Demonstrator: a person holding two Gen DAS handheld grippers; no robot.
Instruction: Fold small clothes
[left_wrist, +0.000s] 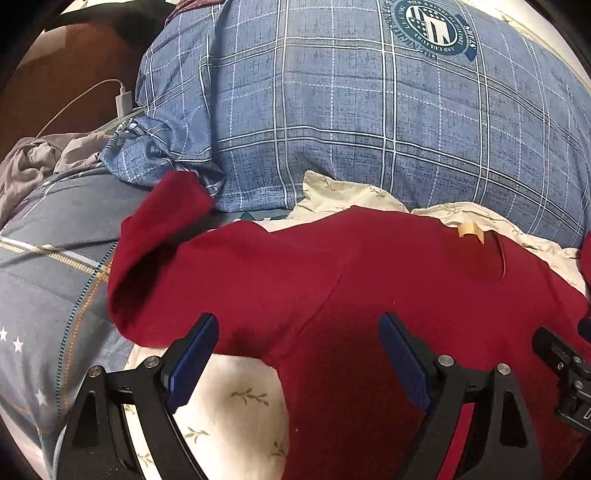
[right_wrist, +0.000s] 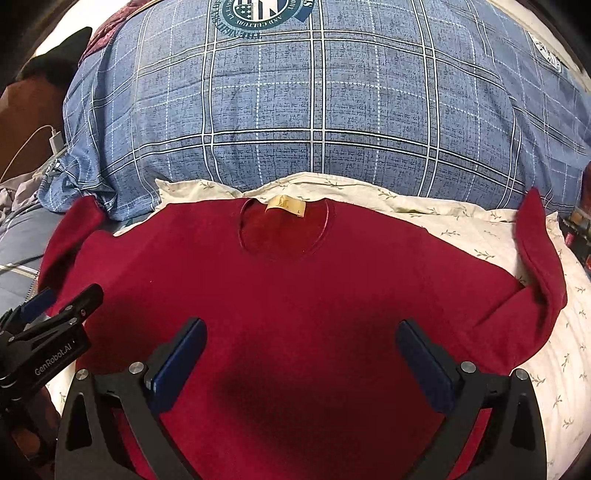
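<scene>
Spread flat mid-frame on the leaf-print sheet (right_wrist: 554, 350): red sweater (right_wrist: 295, 295), collar up. Left gripper (left_wrist: 299, 350) and right gripper (right_wrist: 301, 354) wide, empty. Probably pre-fold; next: pinch a sleeve (right_wrist: 543, 266), fold inward.

The sweater (right_wrist: 295, 295) lies flat on the bed sheet (right_wrist: 535, 332), with the duvet (right_wrist: 295, 110) heaped behind the sweater's collar.
</scene>
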